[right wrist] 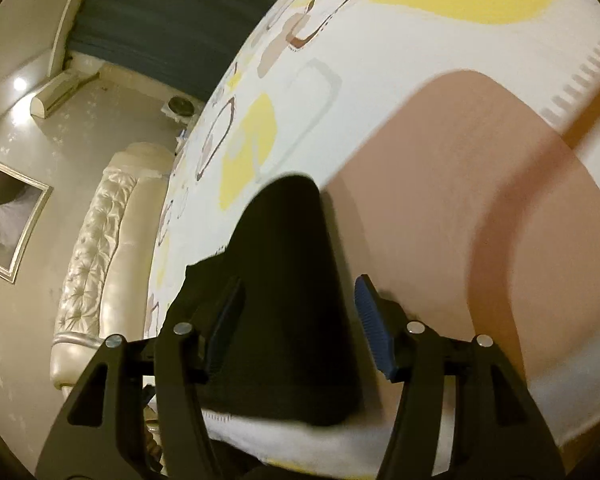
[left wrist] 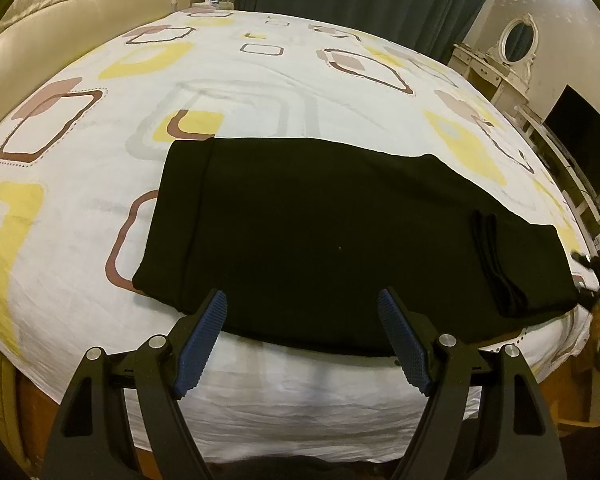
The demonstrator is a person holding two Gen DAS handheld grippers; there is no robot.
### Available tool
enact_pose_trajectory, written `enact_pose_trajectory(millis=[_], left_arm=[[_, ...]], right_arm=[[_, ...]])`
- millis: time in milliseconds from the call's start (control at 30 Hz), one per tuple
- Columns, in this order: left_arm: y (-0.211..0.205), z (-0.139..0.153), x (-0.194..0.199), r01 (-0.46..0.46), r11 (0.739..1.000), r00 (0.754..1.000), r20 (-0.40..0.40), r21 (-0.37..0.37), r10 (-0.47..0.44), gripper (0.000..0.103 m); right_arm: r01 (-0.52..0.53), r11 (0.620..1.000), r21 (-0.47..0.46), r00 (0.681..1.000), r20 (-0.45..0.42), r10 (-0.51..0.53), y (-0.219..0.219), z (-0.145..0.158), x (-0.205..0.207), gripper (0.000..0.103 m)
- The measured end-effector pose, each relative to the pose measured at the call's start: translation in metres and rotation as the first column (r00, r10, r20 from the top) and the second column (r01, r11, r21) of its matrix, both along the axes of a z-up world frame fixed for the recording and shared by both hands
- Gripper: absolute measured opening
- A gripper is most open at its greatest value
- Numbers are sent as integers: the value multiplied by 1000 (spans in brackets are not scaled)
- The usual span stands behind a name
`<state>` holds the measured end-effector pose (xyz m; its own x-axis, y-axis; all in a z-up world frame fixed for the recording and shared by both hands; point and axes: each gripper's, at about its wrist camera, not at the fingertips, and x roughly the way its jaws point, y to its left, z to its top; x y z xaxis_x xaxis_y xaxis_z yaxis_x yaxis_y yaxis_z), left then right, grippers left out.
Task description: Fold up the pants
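Pants (left wrist: 332, 240) plain black, no lettering

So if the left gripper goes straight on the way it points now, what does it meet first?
Most likely the folded black fabric pants, near their front edge. The left gripper stands open just short of them, aimed down at the patterned white bed sheet; depth is hard to judge.
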<state>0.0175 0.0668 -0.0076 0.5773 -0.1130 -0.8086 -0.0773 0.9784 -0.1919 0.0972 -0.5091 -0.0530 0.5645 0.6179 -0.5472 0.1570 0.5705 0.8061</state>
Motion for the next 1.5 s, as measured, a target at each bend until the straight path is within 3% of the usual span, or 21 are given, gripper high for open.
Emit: enact_pose_trajectory(millis=[133, 167, 200, 367, 467, 567, 633, 800, 867, 1000, 1100, 1200, 1367, 1500], left_arm=[[1, 0, -1, 4, 1000, 1000, 3, 15, -4, 77], [1, 0, -1, 3, 1000, 1000, 1, 14, -3, 77], [1, -1, -1, 1, 1000, 1000, -2, 11, -1, 77], [3, -3, 0, -2, 1000, 1000, -10, 1, 2, 77], [4, -4, 0, -3, 1000, 1000, -16, 2, 3, 77], [7, -2, -1, -12, 1000, 1000, -10, 0, 12, 77], [9, 0, -2, -17, 1000, 1000, -3, -5, 17, 77], [12, -1, -1, -25, 1000, 1000, -7, -17, 24, 77], [13, 0, -1, -25, 1000, 1000, -4, -14, 25, 77], [14, 1, -1, -20, 1000, 1000, 4, 10, 20, 77], [20, 0, 0, -24, 1000, 1000, -4, -13, 24, 77], [29, -2, 1, -43, 998, 999, -11, -42, 43, 77], [57, -2, 5, -72, 986, 997, -38, -153, 67, 77], [97, -2, 8, -133, 957, 991, -48, -256, 125, 77]], right_arm=[[-22, 1000, 6, 999, -40, 22, 4, -12, 34, 53], [-30, 999, -23, 998, -59, 29, 6, -14, 41, 45], [-37, 998, -44, 996, -84, 33, 8, -17, 45, 29], [-36, 997, -67, 995, -98, 29, 10, -22, 45, 23], [-17, 998, -57, 995, -98, 11, 8, -15, 41, 28], [18, 992, -126, 999, -28, -22, 12, 14, 26, 34], [39, 990, -135, 999, 28, -35, 19, 34, 11, 46], [-15, 998, -60, 994, 106, 21, 53, 55, -24, 49], [-23, 998, -61, 992, 119, 30, 61, 53, -33, 48], [-36, 998, -57, 997, 63, 40, 67, 31, -40, 49], [-34, 997, -72, 999, 12, 35, 67, 10, -42, 48], [-35, 995, -92, 999, 10, 36, 68, 3, -45, 39], [-33, 998, -53, 999, 9, 34, 65, -1, -45, 38], [-35, 998, -59, 999, 18, 37, 66, -2, -46, 38]])
